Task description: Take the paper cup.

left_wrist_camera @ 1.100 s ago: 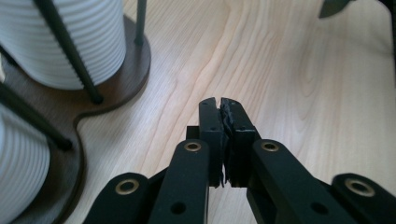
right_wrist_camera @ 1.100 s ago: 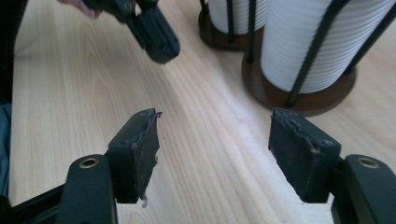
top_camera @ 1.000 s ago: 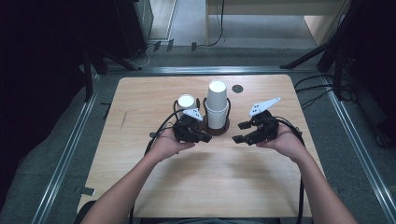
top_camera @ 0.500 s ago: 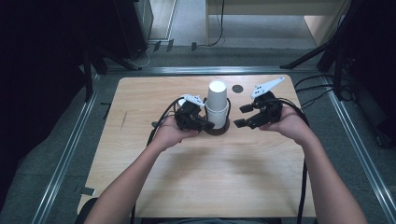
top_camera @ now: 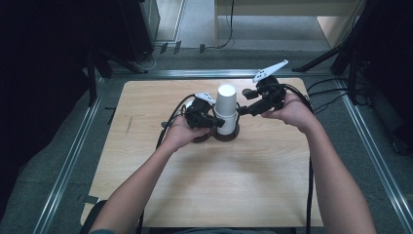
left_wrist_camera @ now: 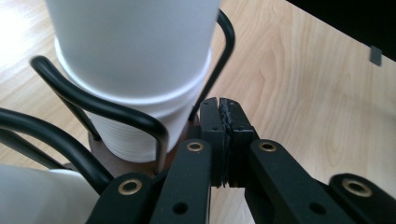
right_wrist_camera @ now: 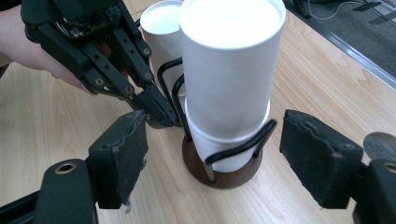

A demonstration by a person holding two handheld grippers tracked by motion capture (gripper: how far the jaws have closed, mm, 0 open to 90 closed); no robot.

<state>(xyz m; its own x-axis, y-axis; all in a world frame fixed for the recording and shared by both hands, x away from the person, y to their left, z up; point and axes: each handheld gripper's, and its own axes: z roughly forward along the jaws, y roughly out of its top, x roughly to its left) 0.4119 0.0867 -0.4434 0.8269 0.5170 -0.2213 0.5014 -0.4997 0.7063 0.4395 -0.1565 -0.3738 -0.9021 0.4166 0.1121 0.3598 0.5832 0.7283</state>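
On the wooden table point(top_camera: 146, 185), the left gripper point(top_camera: 213, 120) sits low beside the cup holders, its two black jaws pressed flat together with nothing between them; in the left gripper view its closed tips point(left_wrist_camera: 222, 122) rest just beside the black wire frame point(left_wrist_camera: 100, 105) that hugs the cups. Just right of it stands the stack of white cups point(top_camera: 226, 107), upright, its long axis vertical and its closed white end facing up, seated in a round dark wooden base point(right_wrist_camera: 219, 170) near the middle of the table. A second, shorter white cup point(right_wrist_camera: 161, 28) stands upright just behind the left gripper in the right gripper view, in its own wire holder. Further right, the right gripper point(top_camera: 247, 108) hangs raised beside the upper part of the stack; its jaws have just been opening and stand wide apart, the pads point(right_wrist_camera: 122, 151) on either side of the stack in the right gripper view without touching it. A small dark disc point(right_wrist_camera: 380, 144) lies on the table at the far right.
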